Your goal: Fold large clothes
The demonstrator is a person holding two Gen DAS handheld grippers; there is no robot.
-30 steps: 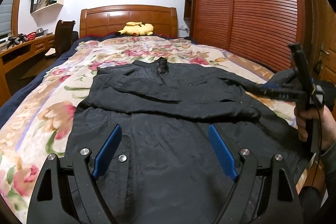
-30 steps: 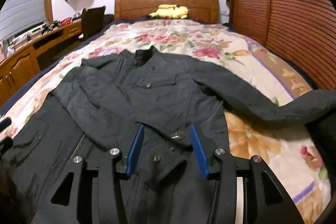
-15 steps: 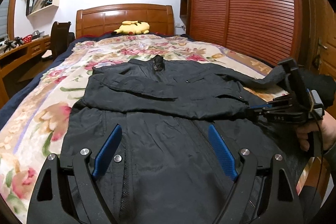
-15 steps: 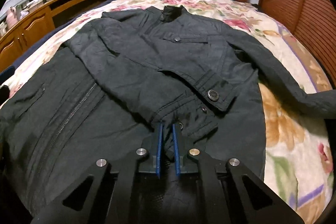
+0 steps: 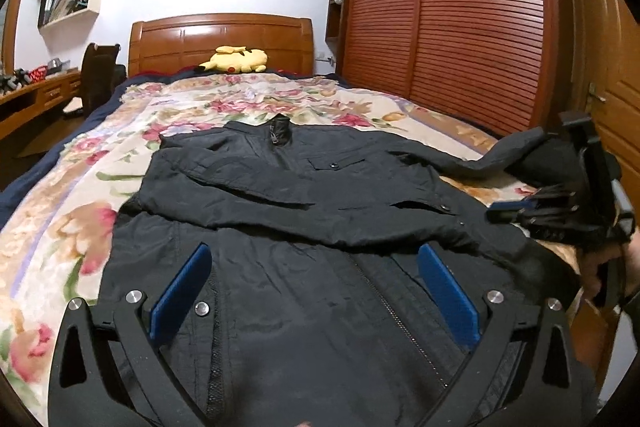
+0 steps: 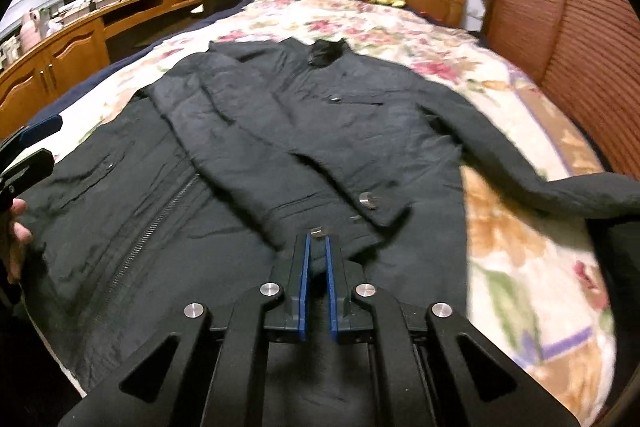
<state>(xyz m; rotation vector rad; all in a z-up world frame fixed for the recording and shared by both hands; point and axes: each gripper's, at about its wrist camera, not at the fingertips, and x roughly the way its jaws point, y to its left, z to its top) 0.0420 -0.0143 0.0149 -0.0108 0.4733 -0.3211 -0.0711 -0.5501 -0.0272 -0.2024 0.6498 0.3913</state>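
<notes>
A black jacket [image 5: 304,187] lies face up on the bed, zip closed, collar toward the headboard. One sleeve is folded across the chest, its buttoned cuff [image 6: 368,203] near the jacket's right edge. The other sleeve [image 6: 520,167] trails off to the right over the quilt. My right gripper [image 6: 317,239] pinches the edge of the folded sleeve's cuff between nearly closed blue pads, and its jaws are opening slightly. It also shows as the right gripper [image 5: 500,213] in the left wrist view. My left gripper [image 5: 314,251] hovers over the lower front, jaws opening wide, gripping nothing.
A floral quilt [image 5: 80,219] covers the bed, with a wooden headboard [image 5: 220,39] and a yellow plush toy [image 5: 236,61] at the far end. A slatted wardrobe [image 5: 460,27] runs along the right. A wooden desk [image 6: 60,55] and a chair [image 5: 100,75] stand left.
My right gripper went from open around the cuff to closed on it and swung lower by the jacket's right edge. My left gripper's jaws spread wider; that hand stayed put.
</notes>
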